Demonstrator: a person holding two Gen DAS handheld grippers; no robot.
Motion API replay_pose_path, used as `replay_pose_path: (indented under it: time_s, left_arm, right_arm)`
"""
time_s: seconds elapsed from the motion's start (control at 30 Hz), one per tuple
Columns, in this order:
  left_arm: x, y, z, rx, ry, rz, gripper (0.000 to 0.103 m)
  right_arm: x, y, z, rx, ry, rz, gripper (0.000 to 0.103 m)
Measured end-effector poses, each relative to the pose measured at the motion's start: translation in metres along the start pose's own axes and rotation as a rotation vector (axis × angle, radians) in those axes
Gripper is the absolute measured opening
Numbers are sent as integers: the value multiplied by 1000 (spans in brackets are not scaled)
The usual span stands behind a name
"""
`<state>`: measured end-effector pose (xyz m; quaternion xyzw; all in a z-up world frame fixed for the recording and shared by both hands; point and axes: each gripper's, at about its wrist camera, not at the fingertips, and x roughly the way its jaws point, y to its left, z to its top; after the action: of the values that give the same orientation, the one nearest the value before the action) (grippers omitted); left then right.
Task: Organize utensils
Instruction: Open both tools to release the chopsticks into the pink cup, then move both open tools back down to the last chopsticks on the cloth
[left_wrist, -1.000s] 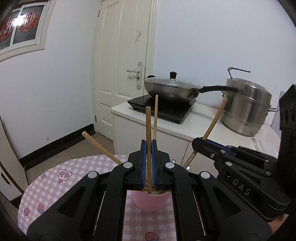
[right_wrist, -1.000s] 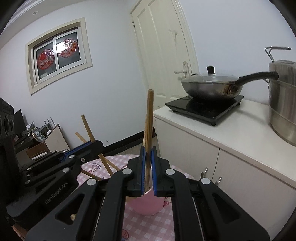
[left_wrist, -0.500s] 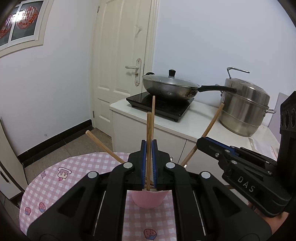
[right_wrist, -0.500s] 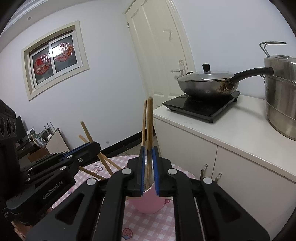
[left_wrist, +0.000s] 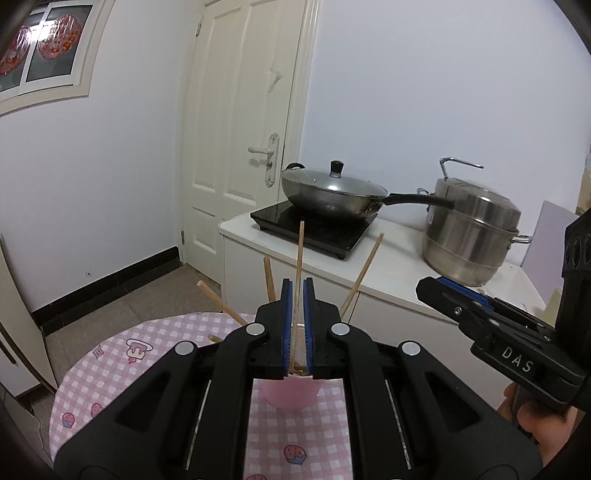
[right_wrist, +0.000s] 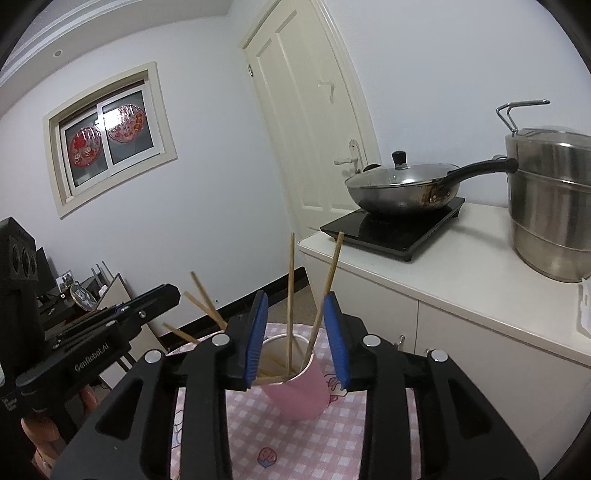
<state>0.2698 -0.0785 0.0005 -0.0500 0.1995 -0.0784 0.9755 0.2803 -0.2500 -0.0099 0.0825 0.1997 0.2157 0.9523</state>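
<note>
Chopsticks (right_wrist: 290, 295) stand in the pink cup (right_wrist: 299, 391) on the checked table (left_wrist: 110, 369); the right gripper (right_wrist: 297, 334) is opening around them, the left gripper (left_wrist: 297, 325) pressed together.

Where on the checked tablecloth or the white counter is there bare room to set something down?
Free: tablecloth left of the pink cup, out to its edge; counter between induction hob and steel steamer. Crowded: around the cup, where chopsticks fan out.

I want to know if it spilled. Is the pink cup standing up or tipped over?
Standing up: the pink cup sits on its base, mouth upward, with wooden chopsticks inside.
</note>
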Motion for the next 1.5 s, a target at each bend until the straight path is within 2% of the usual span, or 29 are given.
replay_pose_path:
  time_s: [0.23, 0.27, 0.3, 0.33, 0.43, 0.53, 0.67, 0.73, 0.93, 1.2, 1.33, 1.5]
  left_arm:
    - [-38, 9, -2, -2, -7, 11, 8]
    - [-45, 12, -4, 0, -4, 17, 25]
    - [-53, 16, -7, -3, -6, 22, 55]
    - [-60, 19, -11, -11, -20, 22, 64]
    - [-78, 31, -20, -12, -18, 40, 65]
    - [-86, 47, -31, -38, 26, 34, 65]
    - [-87, 68, -47, -52, 123, 32, 65]
    - [-80, 81, -61, -75, 206, 7, 65]
    - [-55, 107, -99, -117, 387, 24, 65]
    - [-15, 133, -146, -205, 602, 37, 65]
    - [2, 138, -163, -242, 675, 44, 65]
    - [18, 138, -173, -234, 711, 78, 65]
  right_arm:
    - [-31, 15, -11, -17, 1, -6, 34]
    - [-36, 19, -14, -23, 2, -8, 34]
    - [-38, 20, -15, -27, 3, -8, 34]
    - [-42, 24, -19, -35, 6, -7, 34]
    - [-49, 36, -29, -62, 20, 1, 34]
    - [-52, 49, -39, -81, 43, 11, 35]
    - [-47, 68, -54, -113, 89, 38, 36]
    - [-39, 76, -63, -126, 123, 53, 36]
    - [-7, 97, -88, -148, 234, 76, 37]
    - [38, 103, -125, -139, 395, 86, 38]
    - [48, 101, -136, -126, 435, 82, 38]
    - [57, 99, -145, -120, 462, 83, 41]
